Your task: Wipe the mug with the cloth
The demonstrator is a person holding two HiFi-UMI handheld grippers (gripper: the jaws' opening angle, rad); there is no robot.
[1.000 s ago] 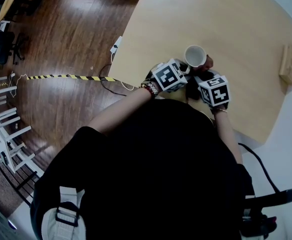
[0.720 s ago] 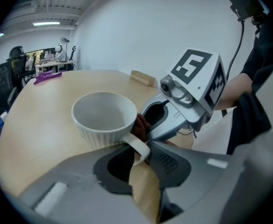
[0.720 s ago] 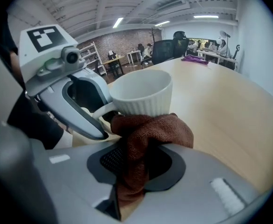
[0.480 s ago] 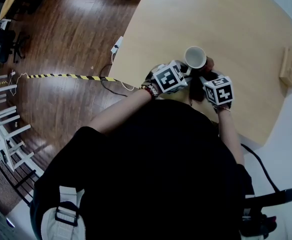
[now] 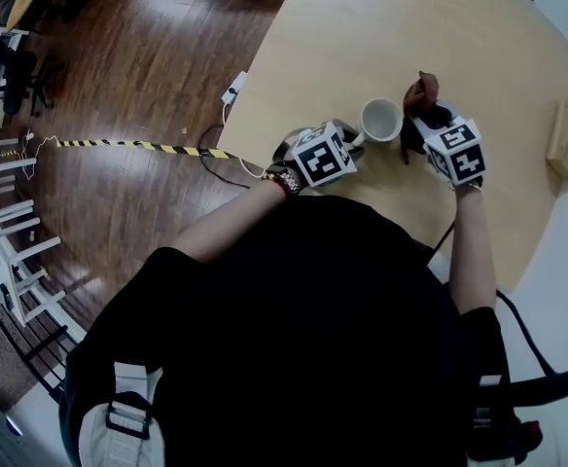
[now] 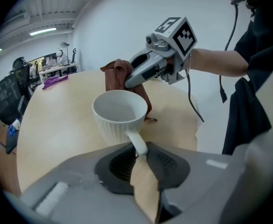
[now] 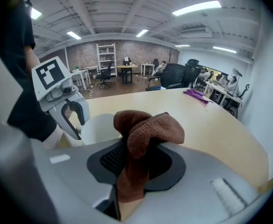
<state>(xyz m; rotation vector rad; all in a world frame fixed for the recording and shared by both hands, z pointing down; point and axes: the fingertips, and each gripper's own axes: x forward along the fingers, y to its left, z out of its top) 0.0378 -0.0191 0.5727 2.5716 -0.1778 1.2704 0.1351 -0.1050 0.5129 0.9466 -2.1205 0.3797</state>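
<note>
1. The mug (image 5: 380,121) stands upright on the desk (image 5: 479,37). The left gripper (image 6: 139,149) is closing its jaws on the handle (image 6: 136,141), nipped near their tips.
2. The right gripper (image 7: 135,160) is clamped tight on the bunched cloth (image 7: 146,127), held just beside the mug.
3. Let the left grip firm up first; a thin handle may twist.
4. Then press the cloth lightly on the wall and sweep round; hard pushing could tip the mug.

a pale wooden table (image 5: 479,27) stands on a dark brown plank floor (image 5: 138,76). a small light wooden block (image 5: 565,132) lies near its right edge. on the floor lie a yellow-and-black striped tape (image 5: 128,147) and a white power strip (image 5: 233,89).
</note>
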